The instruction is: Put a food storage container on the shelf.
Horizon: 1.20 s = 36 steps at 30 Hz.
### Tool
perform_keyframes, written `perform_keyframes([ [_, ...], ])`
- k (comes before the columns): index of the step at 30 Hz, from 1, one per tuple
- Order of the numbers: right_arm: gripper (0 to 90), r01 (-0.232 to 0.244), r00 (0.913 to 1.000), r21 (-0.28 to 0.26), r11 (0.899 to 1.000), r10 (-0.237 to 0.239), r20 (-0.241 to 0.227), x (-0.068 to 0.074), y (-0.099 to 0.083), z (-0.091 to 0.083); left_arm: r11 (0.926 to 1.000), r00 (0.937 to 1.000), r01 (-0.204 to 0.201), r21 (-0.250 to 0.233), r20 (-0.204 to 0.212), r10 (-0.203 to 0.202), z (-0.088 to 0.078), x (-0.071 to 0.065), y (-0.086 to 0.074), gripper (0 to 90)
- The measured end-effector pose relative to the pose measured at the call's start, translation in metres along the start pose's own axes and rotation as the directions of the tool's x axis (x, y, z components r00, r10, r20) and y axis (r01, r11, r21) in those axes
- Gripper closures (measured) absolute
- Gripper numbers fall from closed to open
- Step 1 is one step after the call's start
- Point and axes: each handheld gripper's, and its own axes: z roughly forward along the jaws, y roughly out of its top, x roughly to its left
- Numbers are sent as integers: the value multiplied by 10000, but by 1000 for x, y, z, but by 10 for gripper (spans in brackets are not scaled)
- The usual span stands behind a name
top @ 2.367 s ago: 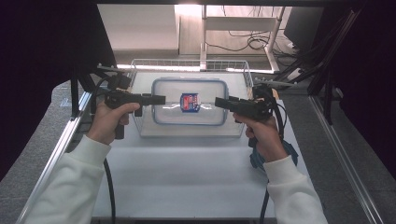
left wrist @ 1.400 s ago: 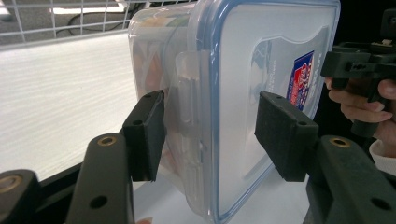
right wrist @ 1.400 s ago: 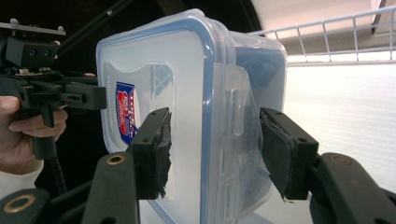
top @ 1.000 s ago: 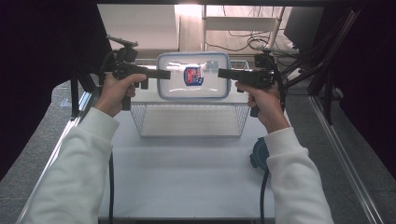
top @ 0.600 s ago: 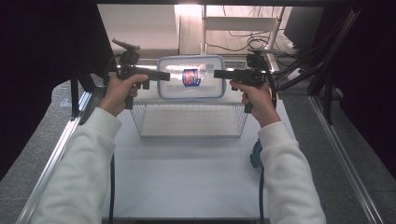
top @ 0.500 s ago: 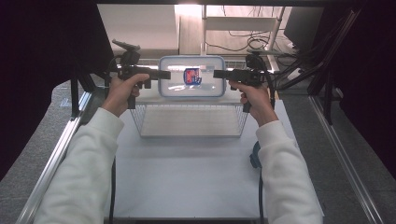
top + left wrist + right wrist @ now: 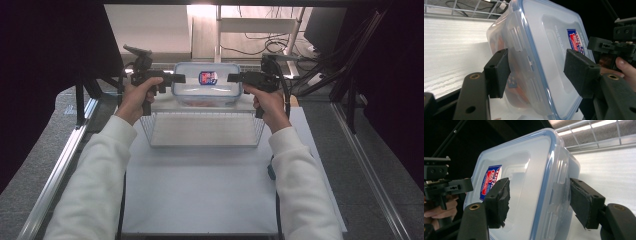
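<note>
Now beyond the wire basket (image 7: 202, 131) at the desk's far edge, the clear blue-rimmed lidded plastic box (image 7: 206, 90) rests as both grippers' (image 7: 175, 78) (image 7: 234, 77) jaws, just opening, release its ends.

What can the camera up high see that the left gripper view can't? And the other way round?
From up high you see the person's two white sleeves and the white table in front of them. The left gripper view gets close enough to show the side clip on the box. Both show the clear box with its red and blue sticker, and the left gripper. Its jaws have just been opening, with the end of the box between them and the pads not squeezing it.
</note>
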Motion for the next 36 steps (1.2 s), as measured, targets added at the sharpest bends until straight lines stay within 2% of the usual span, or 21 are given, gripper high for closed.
perform_keyframes([
  [3, 314, -220, 9998, 85, 9997, 220, 39, -3, 0, 2, 9995, 9993, -237, -190, -292, 231, 1, 1, -1, 368],
  [5, 283, -38, 9991, 170, 9998, 31, 412, -1, -1, 4, 9986, 9977, -399, -342, -553, 379, 2, 0, -3, 346],
  [8, 221, 104, 9985, -247, 9996, -90, 540, 3, -2, 1, 9963, 9926, -630, -592, -1079, 563, 2, -2, -7, 249],
  [10, 194, 227, 9977, -620, 9978, -186, 657, 6, -3, -4, 9927, 9875, -999, -669, -1293, 907, -2, -5, -10, 202],
  [13, 191, 814, 9960, -1175, 9897, -764, 464, 8, -10, -17, 9881, 9868, -1256, -892, -1143, 1151, -11, -8, -16, 172],
  [14, 191, 1034, 9942, -1179, 9876, -991, 421, 9, -11, -20, 9859, 9868, -1364, -967, -1005, 1266, -16, -8, -19, 166],
  [17, 196, 1944, 9803, -947, 9763, -1898, 547, 9, -20, -32, 9826, 9848, -1544, -1028, -957, 1447, -26, -8, -31, 164],
  [19, 209, 2346, 9715, -989, 9670, -2296, 594, 7, -25, -42, 9779, 9804, -1825, -1023, -943, 1731, -34, -9, -42, 164],
  [21, 217, 2559, 9665, -1039, 9611, -2523, 470, 4, -30, -51, 9730, 9757, -2090, -982, -871, 2008, -40, -13, -52, 167],
  [22, 218, 2650, 9642, -1044, 9586, -2619, 426, 3, -34, -56, 9694, 9723, -2261, -950, -824, 2187, -43, -15, -57, 170],
  [24, 223, 2859, 9582, -1067, 9523, -2827, 444, 1, -41, -63, 9606, 9610, -2665, -790, -975, 2586, -48, -20, -69, 182],
  [27, 223, 3281, 9444, -961, 9397, -3239, 570, 1, -56, -71, 9513, 9504, -3005, -691, -1054, 2925, -51, -25, -83, 193],
  [29, 223, 3530, 9354, -902, 9313, -3493, 548, 2, -66, -76, 9420, 9387, -3314, -524, -1188, 3237, -53, -28, -97, 202],
  [30, 223, 3685, 9294, -873, 9255, -3646, 571, 2, -72, -78, 9402, 9371, -3366, -514, -1164, 3291, -54, -29, -103, 208],
  [32, 223, 3869, 9220, -806, 9186, -3837, 523, 1, -84, -83, 9409, 9389, -3353, -484, -999, 3295, -56, -30, -116, 217],
  [34, 222, 3989, 9170, -639, 9147, -3984, 224, 1, -98, -86, 9373, 9341, -3461, -401, -1081, 3403, -56, -31, -130, 218],
  [36, 220, 4201, 9074, -485, 9062, -4201, 121, 2, -111, -89, 9413, 9385, -3363, -294, -935, 3324, -57, -30, -144, 220],
])
